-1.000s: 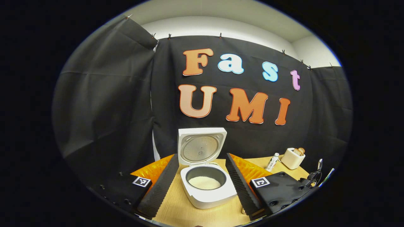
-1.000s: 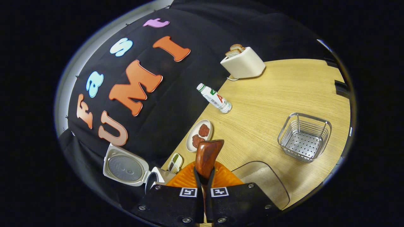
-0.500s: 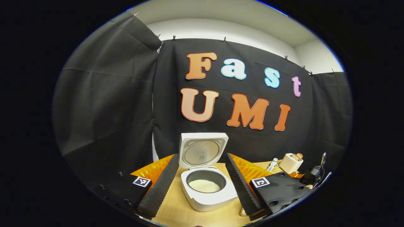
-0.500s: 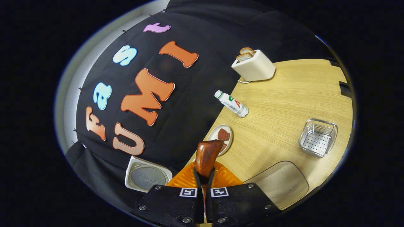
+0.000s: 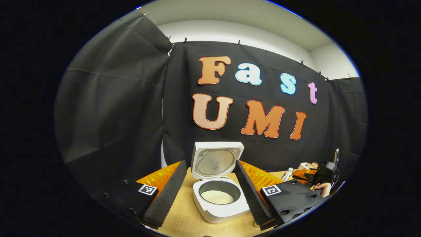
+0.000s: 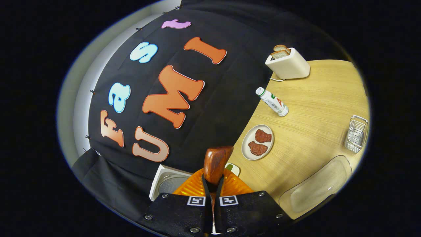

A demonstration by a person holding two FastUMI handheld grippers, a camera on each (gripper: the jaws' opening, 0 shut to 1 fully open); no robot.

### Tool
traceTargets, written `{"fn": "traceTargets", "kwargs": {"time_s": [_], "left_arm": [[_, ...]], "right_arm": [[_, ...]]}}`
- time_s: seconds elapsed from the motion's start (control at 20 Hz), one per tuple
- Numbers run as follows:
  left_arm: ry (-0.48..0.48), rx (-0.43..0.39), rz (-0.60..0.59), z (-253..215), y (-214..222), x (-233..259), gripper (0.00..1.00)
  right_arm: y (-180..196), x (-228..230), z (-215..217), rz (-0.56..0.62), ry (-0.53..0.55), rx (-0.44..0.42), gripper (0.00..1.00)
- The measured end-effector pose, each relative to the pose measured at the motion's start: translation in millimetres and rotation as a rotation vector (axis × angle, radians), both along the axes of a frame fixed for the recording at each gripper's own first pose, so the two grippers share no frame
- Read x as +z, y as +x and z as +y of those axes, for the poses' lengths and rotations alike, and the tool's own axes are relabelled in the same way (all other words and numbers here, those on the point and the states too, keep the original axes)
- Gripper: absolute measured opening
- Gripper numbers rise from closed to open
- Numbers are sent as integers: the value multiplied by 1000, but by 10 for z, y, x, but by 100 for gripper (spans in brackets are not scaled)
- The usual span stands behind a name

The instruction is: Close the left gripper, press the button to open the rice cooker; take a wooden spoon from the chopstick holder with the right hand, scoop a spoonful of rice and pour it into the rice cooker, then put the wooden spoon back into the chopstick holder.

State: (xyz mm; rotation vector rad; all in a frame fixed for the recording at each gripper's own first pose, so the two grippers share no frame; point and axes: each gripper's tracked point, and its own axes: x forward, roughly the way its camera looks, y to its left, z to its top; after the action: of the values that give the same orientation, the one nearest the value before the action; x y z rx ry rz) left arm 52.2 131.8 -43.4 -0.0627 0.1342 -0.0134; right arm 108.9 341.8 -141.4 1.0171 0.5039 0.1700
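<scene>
Rice cooker [image 5: 221, 200] stands open with rice inside, framed by the wide-open left gripper [image 5: 210, 194]; right gripper [image 6: 212, 197] clamps the wooden spoon [image 6: 215, 163], ready for return to its holder.

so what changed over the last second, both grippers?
The right gripper, shut on the wooden spoon, swung away from the wire basket, which slid toward the right edge of its view. The left gripper stayed open around the rice cooker, lid still up.

Blk tool [image 6: 212, 187] housings (square markers, screws)
</scene>
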Motion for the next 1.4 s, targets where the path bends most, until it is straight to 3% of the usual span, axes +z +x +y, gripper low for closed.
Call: {"fn": "traceTargets", "kwargs": {"time_s": [0.7,1.4], "left_arm": [[-6,57,44,399,183,-190,100],[-41,122,76,761,191,-380,100]], "right_arm": [[574,458,1004,-115,-64,51,1],[681,647,1648,-399,-438,154,1]]}}
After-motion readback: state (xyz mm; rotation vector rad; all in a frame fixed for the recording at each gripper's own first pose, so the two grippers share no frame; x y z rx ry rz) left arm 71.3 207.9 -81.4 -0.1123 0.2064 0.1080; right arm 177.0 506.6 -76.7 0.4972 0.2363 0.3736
